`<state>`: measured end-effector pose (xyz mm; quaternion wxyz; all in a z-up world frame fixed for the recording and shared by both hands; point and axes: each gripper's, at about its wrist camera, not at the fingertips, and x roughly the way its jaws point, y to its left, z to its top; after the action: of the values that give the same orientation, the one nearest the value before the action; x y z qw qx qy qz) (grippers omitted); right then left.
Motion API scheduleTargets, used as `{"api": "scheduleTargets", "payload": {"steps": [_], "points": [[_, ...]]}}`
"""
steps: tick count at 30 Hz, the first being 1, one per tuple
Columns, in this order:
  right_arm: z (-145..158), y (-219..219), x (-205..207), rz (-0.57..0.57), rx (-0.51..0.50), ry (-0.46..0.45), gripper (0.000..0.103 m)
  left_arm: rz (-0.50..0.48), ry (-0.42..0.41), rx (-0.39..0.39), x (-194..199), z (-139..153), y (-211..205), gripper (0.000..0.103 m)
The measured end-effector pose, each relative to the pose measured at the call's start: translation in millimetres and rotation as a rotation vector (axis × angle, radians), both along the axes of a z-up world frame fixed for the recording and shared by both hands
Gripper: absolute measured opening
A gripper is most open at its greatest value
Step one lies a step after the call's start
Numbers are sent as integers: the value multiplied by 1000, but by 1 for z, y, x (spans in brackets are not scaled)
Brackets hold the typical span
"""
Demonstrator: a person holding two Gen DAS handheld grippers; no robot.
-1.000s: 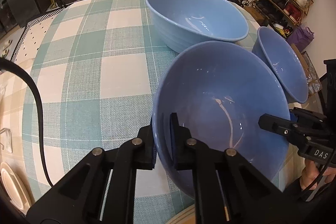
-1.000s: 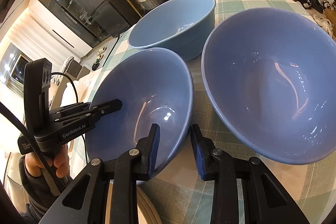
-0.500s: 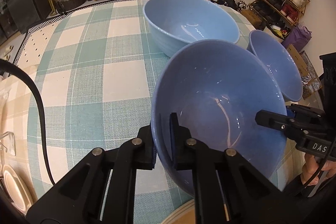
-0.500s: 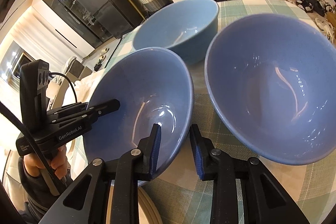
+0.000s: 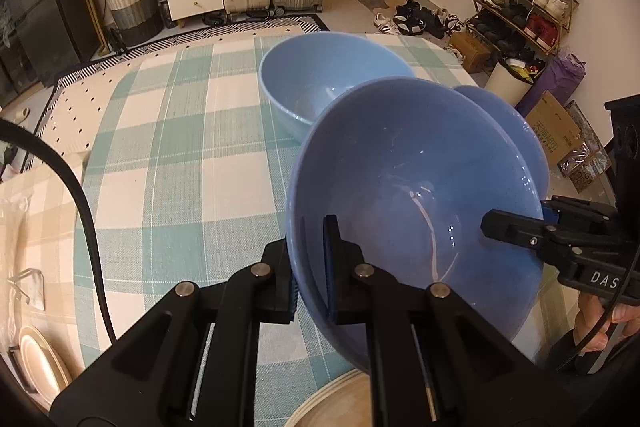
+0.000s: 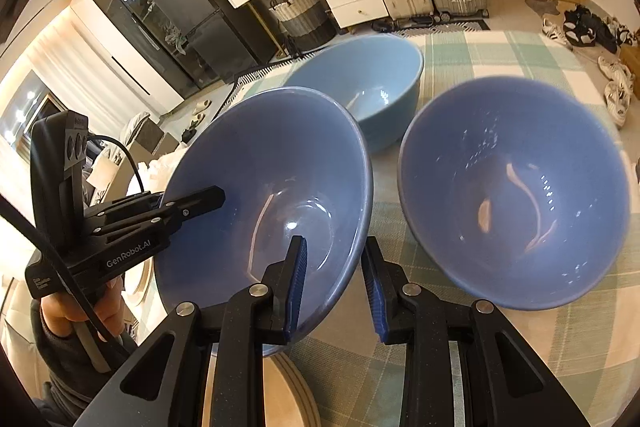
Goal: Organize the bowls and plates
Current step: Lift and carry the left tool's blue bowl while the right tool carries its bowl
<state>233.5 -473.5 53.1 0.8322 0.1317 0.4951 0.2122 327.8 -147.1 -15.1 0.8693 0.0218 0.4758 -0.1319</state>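
A blue bowl [image 5: 416, 211] is held in the air above the checked tablecloth [image 5: 180, 155]. My left gripper [image 5: 310, 267] is shut on its near rim. My right gripper [image 6: 334, 287] straddles the opposite rim [image 6: 352, 251] with a gap on the outer side, so it looks open. A second blue bowl [image 6: 512, 195] stands on the table to the right. A larger light blue bowl [image 6: 372, 83] stands behind both; it also shows in the left wrist view [image 5: 320, 79].
A stack of beige plates [image 6: 280, 395] lies under the held bowl at the table's near edge. More plates [image 5: 40, 367] stand in a rack at the far left. Suitcases, drawers and a shoe rack stand on the floor beyond the table.
The held bowl has risen off the table with both grippers. The other two bowls now sit lower and farther away in both views.
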Motion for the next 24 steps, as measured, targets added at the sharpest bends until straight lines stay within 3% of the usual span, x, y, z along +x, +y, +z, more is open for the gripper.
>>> {"api": "scheduleTargets", "payload": {"steps": [13, 24], "points": [[49, -37, -5, -68, -6, -83, 29, -56, -60, 2, 2, 56, -54, 8], [77, -90, -6, -148, -2, -124, 29, -113, -61, 12, 0, 81, -123, 9]]}}
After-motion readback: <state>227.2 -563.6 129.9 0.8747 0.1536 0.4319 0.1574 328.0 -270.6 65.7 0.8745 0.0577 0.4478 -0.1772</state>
